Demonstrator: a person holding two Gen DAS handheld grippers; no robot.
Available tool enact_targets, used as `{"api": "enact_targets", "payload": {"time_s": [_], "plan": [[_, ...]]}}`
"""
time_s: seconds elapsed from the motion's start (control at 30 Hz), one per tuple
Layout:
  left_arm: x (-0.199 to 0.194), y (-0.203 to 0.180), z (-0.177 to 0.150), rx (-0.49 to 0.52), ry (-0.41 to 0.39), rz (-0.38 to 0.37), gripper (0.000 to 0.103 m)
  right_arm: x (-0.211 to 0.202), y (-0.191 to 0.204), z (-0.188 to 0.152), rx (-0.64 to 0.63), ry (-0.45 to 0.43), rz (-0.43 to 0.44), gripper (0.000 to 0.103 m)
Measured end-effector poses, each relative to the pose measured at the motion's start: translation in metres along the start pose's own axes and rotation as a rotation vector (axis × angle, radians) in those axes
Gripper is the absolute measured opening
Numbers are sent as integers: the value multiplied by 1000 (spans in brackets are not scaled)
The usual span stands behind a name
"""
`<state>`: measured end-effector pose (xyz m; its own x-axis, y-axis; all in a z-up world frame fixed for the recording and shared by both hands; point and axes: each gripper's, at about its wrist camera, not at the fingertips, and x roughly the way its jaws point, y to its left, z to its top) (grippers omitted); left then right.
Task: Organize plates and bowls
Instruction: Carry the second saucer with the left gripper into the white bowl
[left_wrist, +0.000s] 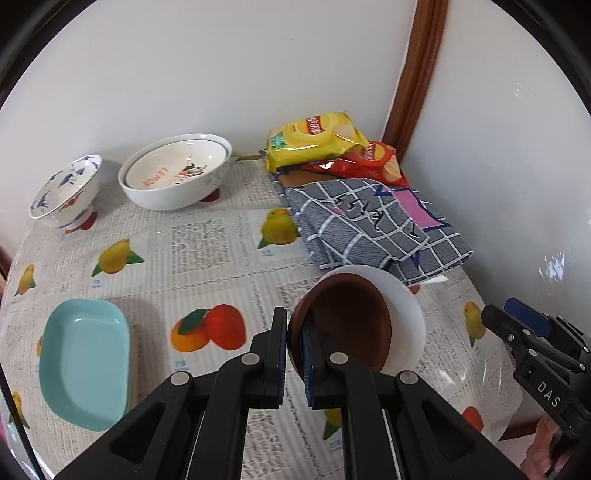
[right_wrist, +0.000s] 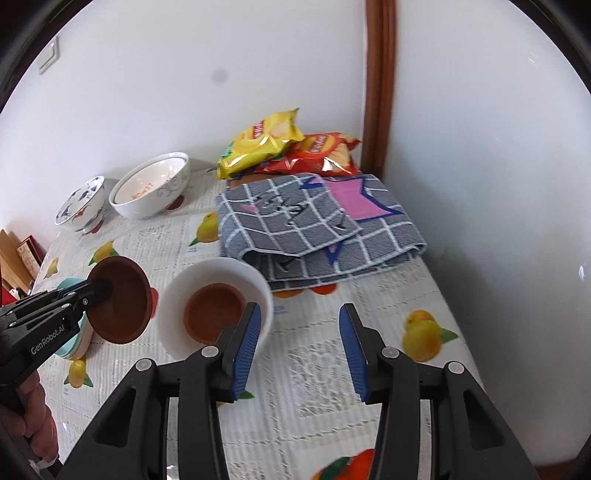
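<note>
Clearly, the left gripper (left_wrist: 293, 345) is clamped narrow on the rim of a small brown bowl (left_wrist: 347, 325), one blue pad inside the rim and one outside, holding it tilted above the table. In the right wrist view this brown bowl (right_wrist: 120, 304) hangs clear of the cloth, beside a white bowl (right_wrist: 216, 301) that stands on the table with a second brown bowl (right_wrist: 214, 314) nested inside it. The white bowl sits near the middle of the table, just in front of a folded grey checked cloth (right_wrist: 314, 229).

The right gripper (right_wrist: 301, 349) stands partly open with nothing between its blue pads; its left finger (right_wrist: 245, 347) is near the white bowl's rim, whether touching cannot be told.

Toward the table's left edge lies a pale blue rectangular dish (left_wrist: 83, 363); the right wrist view shows it as the top of a small stack. At the far left corner stands a white bowl painted with blue and red figures (left_wrist: 66, 190), and beside it a large white bowl (left_wrist: 175, 175) with another bowl marked LEMON nested inside. At the far right corner, against the wall, a yellow crisp packet (left_wrist: 314, 142) lies on a red crisp packet (left_wrist: 369, 162), both behind the cloth. A fruit-printed tablecloth (left_wrist: 207, 251) covers the table.
</note>
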<state>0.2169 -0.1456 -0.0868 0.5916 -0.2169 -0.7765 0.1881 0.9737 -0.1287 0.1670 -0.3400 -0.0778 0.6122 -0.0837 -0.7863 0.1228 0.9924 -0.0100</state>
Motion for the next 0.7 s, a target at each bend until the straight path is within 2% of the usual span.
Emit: {"api": "enact_targets", "payload": {"time_s": [0.33, 0.7], "plan": [[33, -20, 2, 2, 53, -34, 8, 10, -27, -8, 12, 16, -16, 44], [64, -24, 3, -11, 99, -39, 8, 34, -36, -18, 36, 60, -3, 44]]}}
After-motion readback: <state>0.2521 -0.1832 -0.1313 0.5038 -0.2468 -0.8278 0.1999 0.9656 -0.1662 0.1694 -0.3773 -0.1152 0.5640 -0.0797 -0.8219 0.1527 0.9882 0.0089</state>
